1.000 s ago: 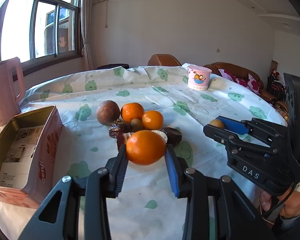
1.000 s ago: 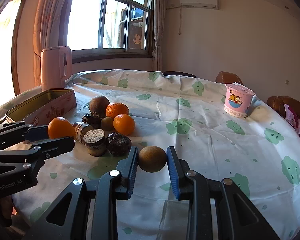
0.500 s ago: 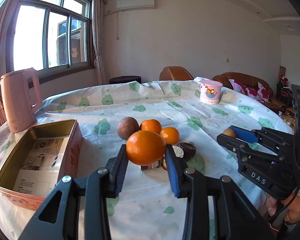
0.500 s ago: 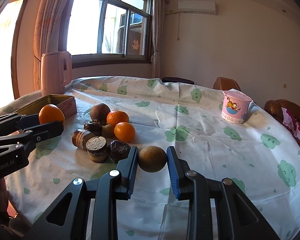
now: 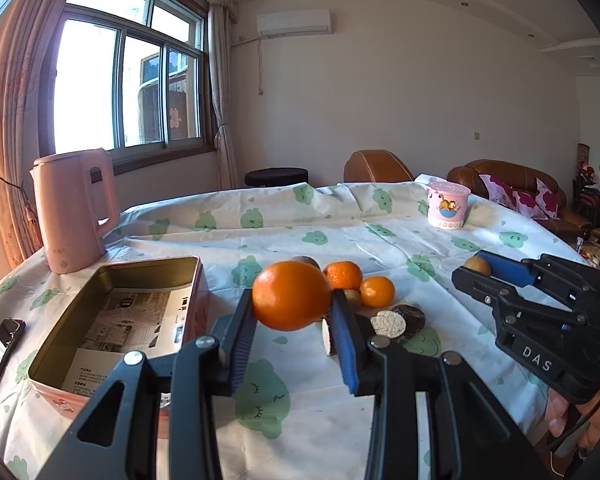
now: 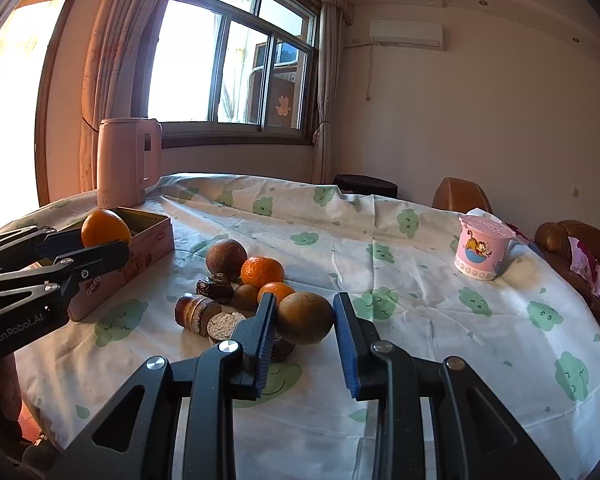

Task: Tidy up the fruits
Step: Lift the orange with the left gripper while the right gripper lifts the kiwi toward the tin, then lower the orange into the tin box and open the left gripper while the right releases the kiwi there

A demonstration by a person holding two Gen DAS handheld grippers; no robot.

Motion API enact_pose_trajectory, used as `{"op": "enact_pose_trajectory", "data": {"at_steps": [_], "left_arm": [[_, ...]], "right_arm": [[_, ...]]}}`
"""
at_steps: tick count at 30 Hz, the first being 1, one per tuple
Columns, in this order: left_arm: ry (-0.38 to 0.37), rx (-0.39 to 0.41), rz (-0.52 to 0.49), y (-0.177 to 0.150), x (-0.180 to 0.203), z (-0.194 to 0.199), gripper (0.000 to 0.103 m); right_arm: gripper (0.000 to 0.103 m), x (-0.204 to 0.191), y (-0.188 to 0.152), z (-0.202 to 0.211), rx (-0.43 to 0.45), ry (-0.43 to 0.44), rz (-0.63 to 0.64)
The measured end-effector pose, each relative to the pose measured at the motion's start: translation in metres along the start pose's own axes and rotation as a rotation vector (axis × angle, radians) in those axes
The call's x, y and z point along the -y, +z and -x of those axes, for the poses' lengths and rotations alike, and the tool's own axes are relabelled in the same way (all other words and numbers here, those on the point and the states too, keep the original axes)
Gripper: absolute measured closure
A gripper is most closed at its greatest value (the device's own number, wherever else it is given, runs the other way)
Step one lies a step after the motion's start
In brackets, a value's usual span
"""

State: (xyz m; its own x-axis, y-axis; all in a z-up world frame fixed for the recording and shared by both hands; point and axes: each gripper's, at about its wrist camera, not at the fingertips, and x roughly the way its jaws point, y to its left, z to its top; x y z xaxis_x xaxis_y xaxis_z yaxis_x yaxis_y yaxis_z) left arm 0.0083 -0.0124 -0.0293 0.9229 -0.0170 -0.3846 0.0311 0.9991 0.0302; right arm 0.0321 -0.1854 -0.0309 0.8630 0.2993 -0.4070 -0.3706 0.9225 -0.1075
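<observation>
Fruits are piled on the tablecloth beside an open pink tin. An orange is clamped above the table by the left gripper, marked "GenRobot.AI". A brown round fruit is gripped by the right gripper, marked "DAS".

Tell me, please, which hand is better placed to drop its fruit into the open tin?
Probably the left: its tool holds the orange right beside the tin, while the right tool is farther off.

Two wrist views, low over table, sharing fruit pile
</observation>
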Motion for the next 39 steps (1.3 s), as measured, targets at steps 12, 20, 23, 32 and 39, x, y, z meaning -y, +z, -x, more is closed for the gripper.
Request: {"op": "enact_pose_trajectory", "data": {"at_steps": [12, 20, 23, 32, 39], "left_arm": [[0.058, 0.014, 0.024, 0.003, -0.023, 0.006, 0.065], [0.093, 0.015, 0.053, 0.004, -0.041, 0.007, 0.065], [0.105, 0.015, 0.06, 0.004, -0.046, 0.008, 0.065], [0.133, 0.004, 0.084, 0.004, -0.066, 0.007, 0.065], [0.15, 0.002, 0.101, 0.003, -0.082, 0.007, 0.065]], "right_arm": [[0.072, -0.014, 0.015, -0.004, 0.025, 0.038, 0.015], [0.072, -0.03, 0.027, -0.005, 0.046, 0.067, 0.045], [0.072, -0.036, 0.032, -0.005, 0.053, 0.076, 0.057], [0.072, -0.054, 0.046, -0.012, 0.065, 0.11, 0.094], [0.072, -0.07, 0.057, -0.018, 0.07, 0.135, 0.123]]}}
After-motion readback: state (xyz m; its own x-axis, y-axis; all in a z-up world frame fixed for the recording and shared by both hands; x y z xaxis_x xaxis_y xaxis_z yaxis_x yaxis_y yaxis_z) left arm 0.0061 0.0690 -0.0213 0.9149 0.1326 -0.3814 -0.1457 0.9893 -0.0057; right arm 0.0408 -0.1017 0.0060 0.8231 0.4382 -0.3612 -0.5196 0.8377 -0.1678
